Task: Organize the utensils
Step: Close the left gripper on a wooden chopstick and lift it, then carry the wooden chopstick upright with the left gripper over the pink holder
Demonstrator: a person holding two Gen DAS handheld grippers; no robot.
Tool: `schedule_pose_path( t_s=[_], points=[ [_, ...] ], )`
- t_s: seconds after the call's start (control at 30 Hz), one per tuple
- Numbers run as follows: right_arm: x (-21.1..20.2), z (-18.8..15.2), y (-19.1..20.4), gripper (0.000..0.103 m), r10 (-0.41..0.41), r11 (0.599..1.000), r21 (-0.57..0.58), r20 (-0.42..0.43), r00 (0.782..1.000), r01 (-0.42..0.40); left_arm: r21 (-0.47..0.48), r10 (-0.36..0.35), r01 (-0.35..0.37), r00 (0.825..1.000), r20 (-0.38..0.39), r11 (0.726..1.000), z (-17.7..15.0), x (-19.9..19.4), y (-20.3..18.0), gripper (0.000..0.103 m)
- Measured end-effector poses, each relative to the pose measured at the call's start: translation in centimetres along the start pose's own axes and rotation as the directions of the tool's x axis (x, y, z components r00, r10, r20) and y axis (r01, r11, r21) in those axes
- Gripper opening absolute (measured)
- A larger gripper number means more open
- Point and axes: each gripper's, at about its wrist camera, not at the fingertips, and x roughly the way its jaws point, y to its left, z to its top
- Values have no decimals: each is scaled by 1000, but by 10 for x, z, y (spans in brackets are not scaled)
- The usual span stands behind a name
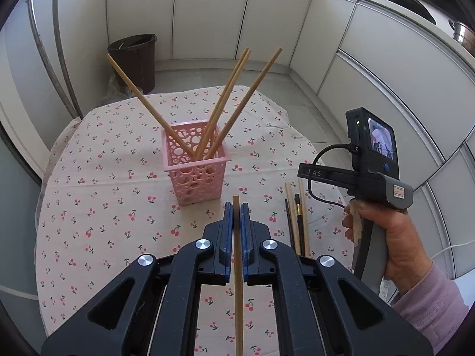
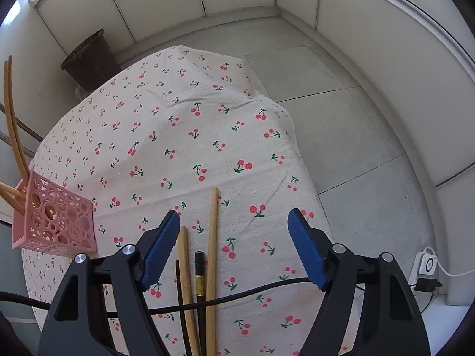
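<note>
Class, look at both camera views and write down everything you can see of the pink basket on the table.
The pink basket is a small square holder that looks like plastic, its walls pierced with round holes of mixed sizes under a solid rim. It stands upright on the cherry-print tablecloth. Four wooden chopsticks stand in it, leaning outward against the rim. Neither gripper touches it.

Pink basket, cherry-print cloth.
</note>
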Motion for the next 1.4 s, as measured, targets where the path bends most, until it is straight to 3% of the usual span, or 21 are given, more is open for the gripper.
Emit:
schedule_pose_path(
  t_s=[0.07, 0.13, 0.33, 0.4, 0.6, 0.87, 1.1, 1.2, 1.27, 1.33, 1.4],
  points=[
    [9, -2, 8, 56, -25, 1000, -19, -7, 1000, 25, -13, 3, -4, 1000, -3, 1000, 0, 1, 7, 5],
    [21, -5, 15, 36, -47, 998, -38, -28, 998, 46, -22, 5, -5, 1000, -4, 1000, 0, 0, 13, 5],
    [25, -12, 36, 6, -80, 992, -96, 24, 996, 82, -31, 26, -25, 1000, 5, 999, 1, -3, 24, 5],
    [25, -14, 40, 6, -98, 988, -114, 41, 994, 102, -36, 25, -24, 1000, 5, 999, 1, -4, 27, 5],
    [16, -15, 31, 6, -25, 997, -77, 53, 998, 29, -43, 25, -24, 1000, 19, 999, 2, -10, 31, 5],
    [-52, -22, 35, 6, 71, 989, -140, 176, 982, -46, -46, 27, -25, 998, 49, 999, 3, -22, 36, 5],
    [-100, -35, 20, 6, 161, 982, -134, 234, 959, -132, -47, 22, -19, 998, 54, 999, 1, -28, 34, 5],
    [-121, -41, 13, 6, 199, 977, -128, 255, 946, -171, -53, 11, -12, 1000, -9, 999, -1, -14, 36, 6],
    [-135, -45, 9, 6, 221, 972, -133, 268, 937, -192, -92, 4, -13, 995, -100, 996, -5, 11, 43, 6],
    [-148, -49, 6, 6, 238, 968, -144, 288, 928, -204, -139, -9, -18, 982, -189, 990, -11, 42, 54, 13],
    [-157, -51, 3, 6, 251, 965, -157, 299, 921, -212, -175, 16, -58, 973, -228, 983, -16, 68, 64, 19]
  ],
)
